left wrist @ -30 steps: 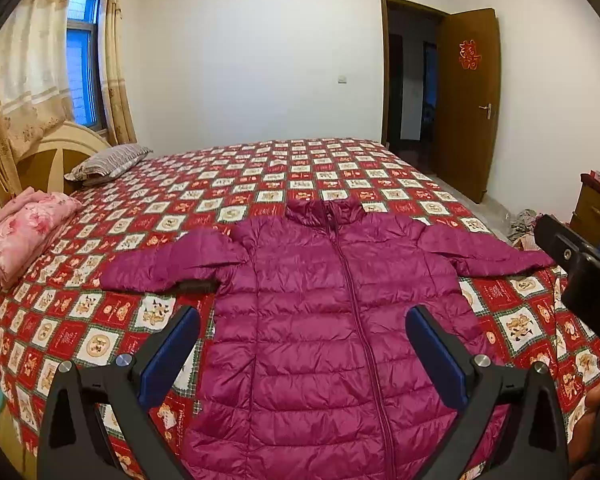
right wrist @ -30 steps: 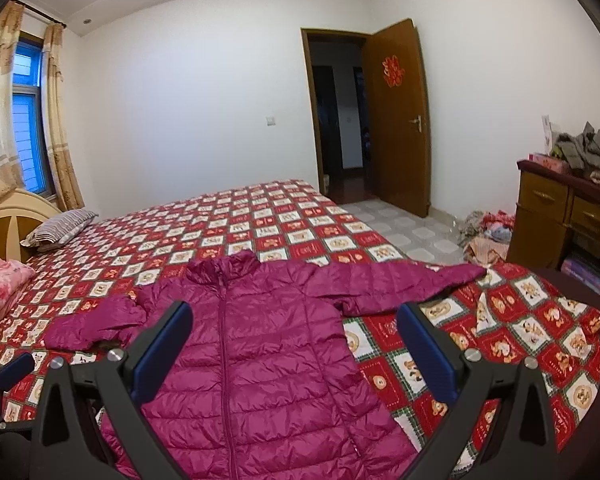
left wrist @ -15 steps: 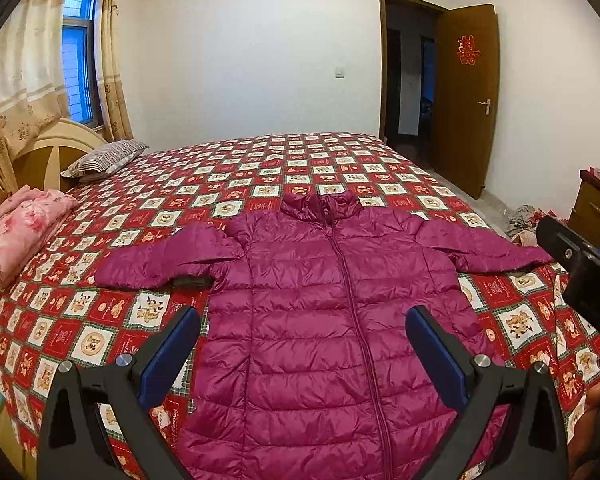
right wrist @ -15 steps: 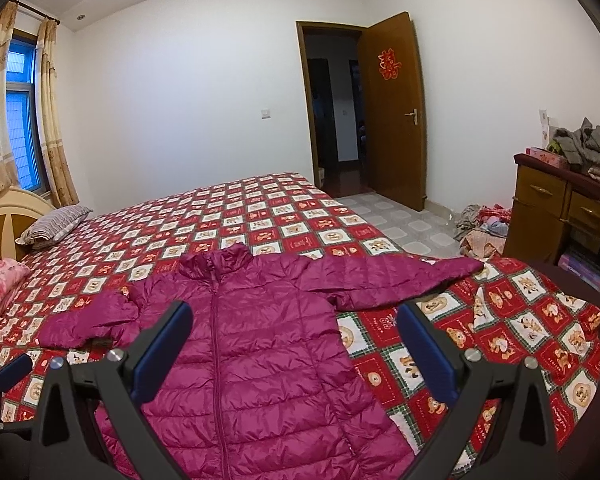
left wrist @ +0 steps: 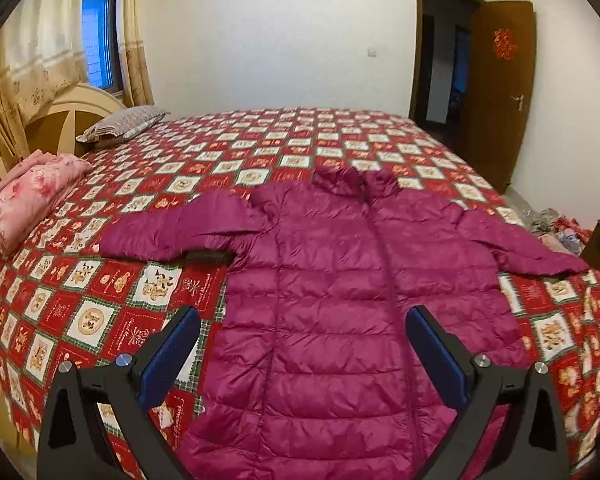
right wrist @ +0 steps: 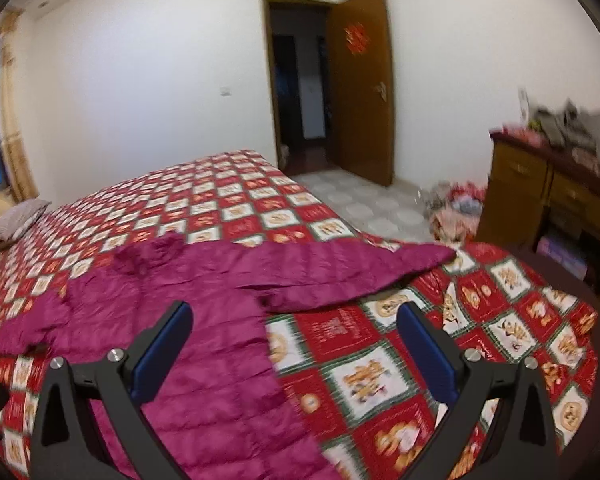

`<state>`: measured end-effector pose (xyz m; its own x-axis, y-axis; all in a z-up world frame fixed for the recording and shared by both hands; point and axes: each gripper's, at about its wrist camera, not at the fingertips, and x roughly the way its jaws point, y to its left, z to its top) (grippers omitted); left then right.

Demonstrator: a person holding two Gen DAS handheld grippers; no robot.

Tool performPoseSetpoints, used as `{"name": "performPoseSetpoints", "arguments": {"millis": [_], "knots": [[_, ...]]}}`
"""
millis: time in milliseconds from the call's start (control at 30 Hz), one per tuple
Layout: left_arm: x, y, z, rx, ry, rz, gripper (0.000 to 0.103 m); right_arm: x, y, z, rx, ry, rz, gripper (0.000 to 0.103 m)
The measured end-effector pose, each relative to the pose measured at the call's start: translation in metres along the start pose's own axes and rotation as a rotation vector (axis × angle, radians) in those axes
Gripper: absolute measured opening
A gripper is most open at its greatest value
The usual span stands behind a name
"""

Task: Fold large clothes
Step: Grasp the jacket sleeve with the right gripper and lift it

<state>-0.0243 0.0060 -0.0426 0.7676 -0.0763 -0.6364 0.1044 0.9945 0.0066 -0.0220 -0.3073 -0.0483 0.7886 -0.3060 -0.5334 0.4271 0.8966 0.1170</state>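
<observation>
On the bed [left wrist: 260, 148] a jacket [left wrist: 340, 300] lies flat, and the left gripper [left wrist: 302, 350] and right gripper [right wrist: 294, 344] hang over it, spread wide.

We see a magenta puffer jacket [left wrist: 340, 300] spread flat, front up, on a bed with a red checked quilt [left wrist: 100, 300], both sleeves reaching outward. Our left gripper [left wrist: 302, 344] hangs over the jacket's lower half, blue pads wide apart, gripping nothing. A folded pink blanket [left wrist: 28, 200] and a grey pillow [left wrist: 124, 126] lie by the headboard [left wrist: 60, 120]. A brown door [left wrist: 500, 92] stands open.
</observation>
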Motion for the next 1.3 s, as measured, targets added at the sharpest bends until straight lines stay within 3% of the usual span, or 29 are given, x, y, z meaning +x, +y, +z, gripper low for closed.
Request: {"name": "performPoseSetpoints", "arguments": {"millis": [133, 300, 400, 500, 633, 667, 700, 733, 800, 967, 1033, 1133, 1300], "knots": [[0.028, 0.011, 0.003, 0.006, 0.024, 0.052, 0.102, 0.064, -0.073, 0.02, 0.162, 0.079, -0.051, 0.103], [0.066, 0.036, 0.011, -0.06, 0.035, 0.112, 0.102, 0.135, -0.153, 0.029, 0.372, 0.165, -0.144, 0.092], [0.093, 0.048, 0.015, -0.066, 0.04, 0.169, 0.102, 0.172, -0.186, 0.025, 0.51, 0.21, -0.163, 0.091], [0.117, 0.056, 0.021, -0.053, 0.035, 0.216, 0.102, 0.198, -0.197, 0.023, 0.56, 0.237, -0.178, 0.087], [0.15, 0.066, 0.026, -0.045, 0.046, 0.261, 0.102, 0.226, -0.199, 0.024, 0.553, 0.279, -0.212, 0.075], [0.158, 0.07, 0.025, -0.051, 0.053, 0.266, 0.102, 0.228, -0.196, 0.026, 0.525, 0.267, -0.256, 0.068], [0.163, 0.072, 0.024, -0.057, 0.06, 0.266, 0.102, 0.23, -0.195, 0.028, 0.501, 0.265, -0.274, 0.054], [0.17, 0.075, 0.023, -0.065, 0.073, 0.257, 0.102, 0.232, -0.194, 0.029, 0.479, 0.276, -0.292, 0.047], [0.183, 0.08, 0.018, -0.085, 0.096, 0.23, 0.102, 0.235, -0.193, 0.03, 0.421, 0.283, -0.344, 0.015], [0.205, 0.086, -0.003, -0.097, 0.114, 0.257, 0.102, 0.235, -0.192, 0.031, 0.367, 0.258, -0.306, 0.009], [0.214, 0.088, -0.013, -0.107, 0.13, 0.237, 0.102, 0.22, -0.18, 0.04, 0.336, 0.201, -0.264, 0.008], [0.219, 0.096, -0.015, -0.163, 0.155, 0.183, 0.102, 0.189, -0.139, 0.064, 0.226, 0.1, -0.193, 0.008], [0.222, 0.105, -0.019, -0.221, 0.162, 0.126, 0.102, 0.142, -0.048, 0.088, 0.047, 0.004, -0.025, 0.008]]}}
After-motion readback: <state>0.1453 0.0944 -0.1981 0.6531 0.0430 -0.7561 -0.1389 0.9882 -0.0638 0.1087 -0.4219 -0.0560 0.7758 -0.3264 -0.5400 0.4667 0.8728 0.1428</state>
